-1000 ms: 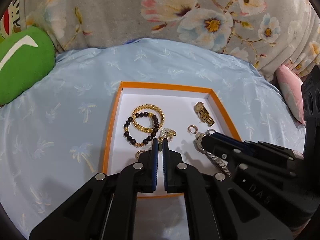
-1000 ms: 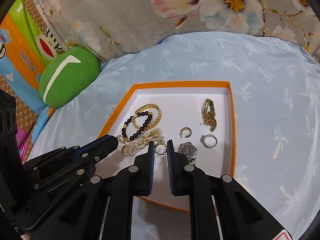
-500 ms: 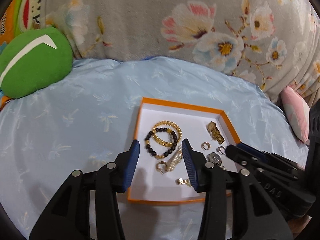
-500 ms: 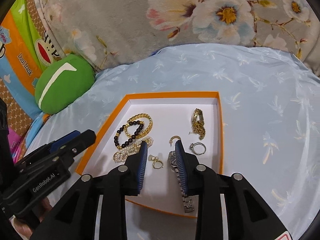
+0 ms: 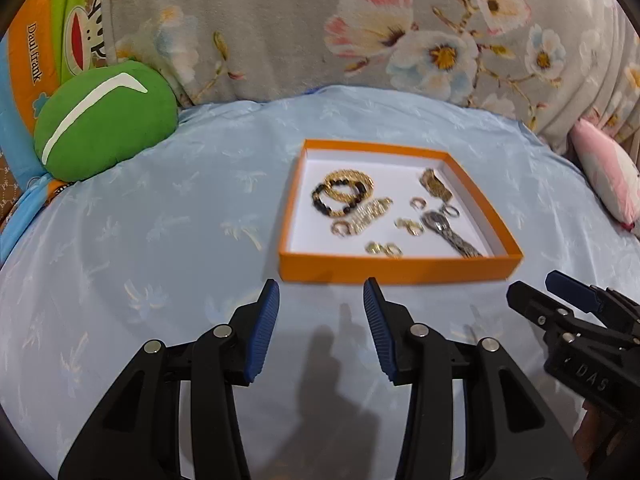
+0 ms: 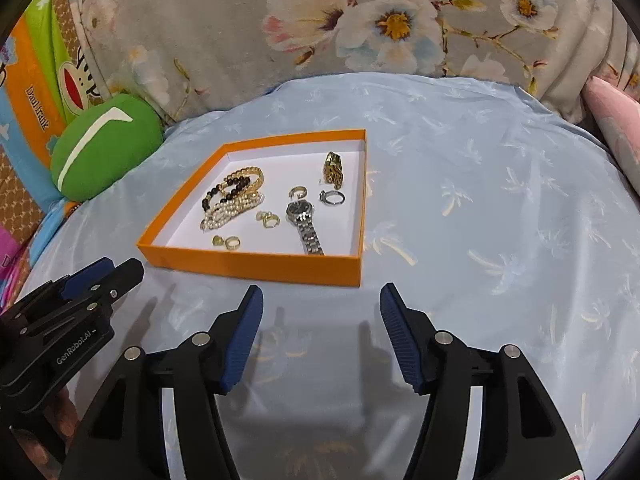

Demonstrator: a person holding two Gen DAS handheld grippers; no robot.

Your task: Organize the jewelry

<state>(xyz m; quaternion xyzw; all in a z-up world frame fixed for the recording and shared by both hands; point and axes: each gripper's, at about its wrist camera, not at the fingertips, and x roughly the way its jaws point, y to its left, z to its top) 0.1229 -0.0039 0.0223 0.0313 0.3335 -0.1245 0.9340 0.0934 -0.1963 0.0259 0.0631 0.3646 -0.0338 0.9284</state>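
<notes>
**RISK NOTES: JEWELRY TRAY**

Left gripper (image 5: 320,292) and right gripper (image 6: 320,296): jaws spread wide, nothing held, both at frame bottom short of the orange tray (image 6: 256,266). All pcs lie inside tray, mid-frame. Likely faults:
- Pearl strand (image 6: 230,214) overlaps bead bracelet (image 6: 224,194) w/ gold bangle: 1 pick may drag 3.
- Soft bedding: tray may tip if pressed.

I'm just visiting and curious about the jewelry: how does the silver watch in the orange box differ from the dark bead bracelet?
The silver watch lies stretched out straight, its band pointing toward the near wall; the dark bead bracelet forms a closed loop. The watch is pale metal links with a dark round face; the bracelet is dark round beads. The watch lies on its own; the bracelet overlaps a gold chain bracelet. Both rest flat on the white floor of the orange box, untouched by either gripper.
</notes>
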